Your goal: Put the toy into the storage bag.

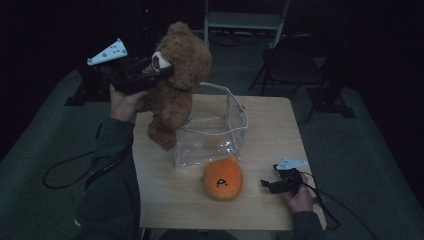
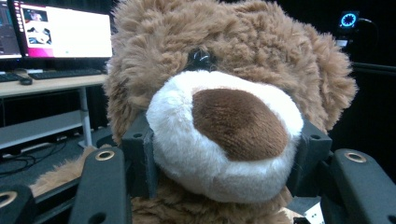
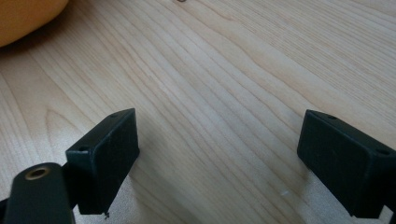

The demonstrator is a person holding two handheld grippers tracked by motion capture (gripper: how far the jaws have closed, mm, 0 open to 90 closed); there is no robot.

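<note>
Brown plush bear point(image 1: 175, 75): lifted clear of the table point(image 1: 280, 150), hanging left of the clear bag, gripped by its white muzzle point(image 2: 224, 140).
Left gripper point(image 1: 157, 70): jaws partway closed, pads pressed into both sides of the muzzle.
Clear bag point(image 1: 215, 130): standing open on the table, nothing visible inside.
Orange plush point(image 1: 222, 178): lying on the table just in front of the bag, untouched.
Right gripper point(image 3: 217, 154): resting low over bare wood beside the orange plush, jaws wide apart, holding nothing.
Progress: bear picked up; judging by the open bag, lowering it in remains, then likely the orange plush.
</note>
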